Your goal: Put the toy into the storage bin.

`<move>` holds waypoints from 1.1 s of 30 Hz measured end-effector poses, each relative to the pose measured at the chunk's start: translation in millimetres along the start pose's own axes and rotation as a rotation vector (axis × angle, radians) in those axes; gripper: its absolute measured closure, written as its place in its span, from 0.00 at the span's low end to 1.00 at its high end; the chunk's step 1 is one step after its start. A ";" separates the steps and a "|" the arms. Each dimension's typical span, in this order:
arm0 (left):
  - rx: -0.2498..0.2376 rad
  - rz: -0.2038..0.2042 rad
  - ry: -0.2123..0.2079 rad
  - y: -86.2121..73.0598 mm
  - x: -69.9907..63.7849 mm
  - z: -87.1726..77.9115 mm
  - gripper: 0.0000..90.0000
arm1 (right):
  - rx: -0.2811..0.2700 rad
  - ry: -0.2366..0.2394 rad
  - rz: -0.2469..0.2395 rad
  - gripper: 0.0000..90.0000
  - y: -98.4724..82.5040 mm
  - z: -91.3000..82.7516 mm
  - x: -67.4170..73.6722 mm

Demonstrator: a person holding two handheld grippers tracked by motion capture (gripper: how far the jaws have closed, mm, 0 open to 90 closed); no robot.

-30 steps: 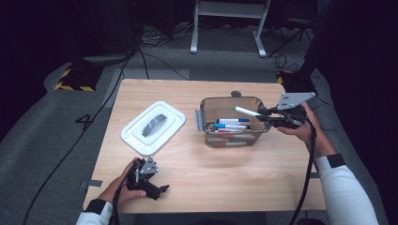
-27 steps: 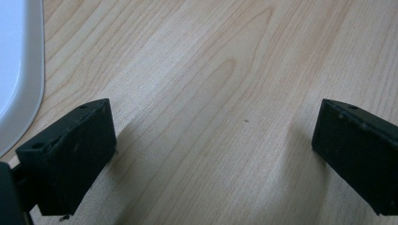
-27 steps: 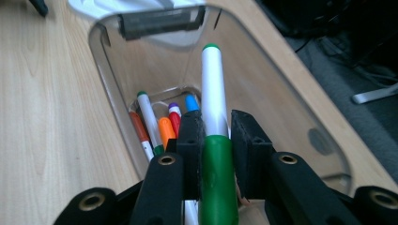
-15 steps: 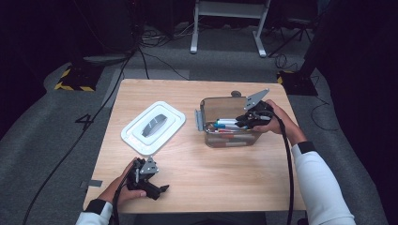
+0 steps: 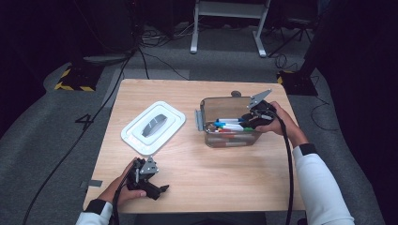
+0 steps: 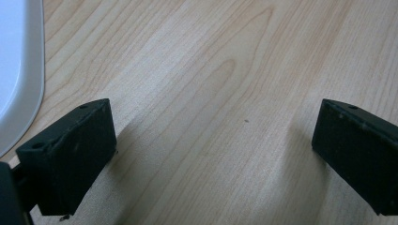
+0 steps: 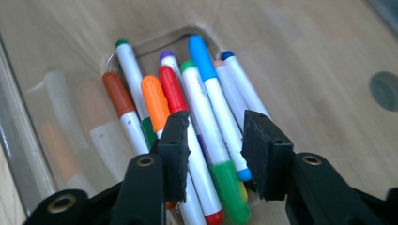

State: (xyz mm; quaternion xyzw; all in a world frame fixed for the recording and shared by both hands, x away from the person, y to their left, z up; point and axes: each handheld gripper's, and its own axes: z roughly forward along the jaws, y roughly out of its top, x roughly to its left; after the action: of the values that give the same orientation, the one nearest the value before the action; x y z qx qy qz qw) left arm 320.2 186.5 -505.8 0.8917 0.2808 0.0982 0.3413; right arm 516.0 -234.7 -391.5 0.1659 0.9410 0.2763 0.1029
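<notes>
A clear plastic box (image 5: pixel 210 107) stands right of the table's middle and holds several coloured markers (image 5: pixel 229 125). My right gripper (image 5: pixel 252 119) reaches into it from the right. In the right gripper view its jaws (image 7: pixel 213 124) have just been opening and stand partly apart over the pile of markers (image 7: pixel 155 98). A white marker with a green cap (image 7: pixel 206 122) lies loose below the gap, with no pad pressing on it. My left gripper (image 5: pixel 157 189) rests at the front left of the table, its jaws (image 6: pixel 213 136) wide open over bare wood.
A white lid (image 5: pixel 153 126) lies flat left of the box, and its edge (image 6: pixel 19 70) shows in the left gripper view. A small dark round mark (image 5: pixel 236 93) sits on the wood behind the box. Cables and a stand's legs cross the floor beyond.
The right gripper carried a marker from above the box's right edge down and left into the box, then parted its jaws. The left gripper kept still.
</notes>
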 end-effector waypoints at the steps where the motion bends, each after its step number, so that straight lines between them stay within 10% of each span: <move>1: 0.001 0.001 0.000 0.0 0.0 -0.1 0.01 | -0.012 -0.006 0.008 0.64 -1.1 -1.9 0.2; 10: 0.019 -0.010 0.013 5.2 -1.3 0.3 0.03 | -0.241 -0.157 0.129 0.39 -28.5 -61.3 21.2; 14: 0.016 -0.003 0.015 9.6 -2.9 -1.6 0.20 | -0.267 -0.203 0.128 0.36 -51.8 -82.6 40.2; 19: -0.019 0.000 -0.004 11.8 0.7 -9.9 0.18 | -0.314 -0.276 0.186 0.35 -88.3 -95.9 65.1; 22: -0.063 -0.015 0.034 14.5 5.1 -18.4 0.19 | -0.363 -0.249 0.230 0.33 -109.6 -95.1 79.8; 33: -0.103 -0.051 0.158 31.7 41.0 -30.7 0.20 | -0.266 -0.137 0.292 0.35 -154.3 -42.7 103.9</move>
State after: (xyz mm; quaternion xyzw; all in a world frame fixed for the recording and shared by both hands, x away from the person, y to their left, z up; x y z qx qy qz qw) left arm 356.4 207.4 -462.6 0.8549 0.3242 0.1741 0.3658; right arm 368.4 -339.3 -452.3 0.3042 0.8529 0.3982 0.1466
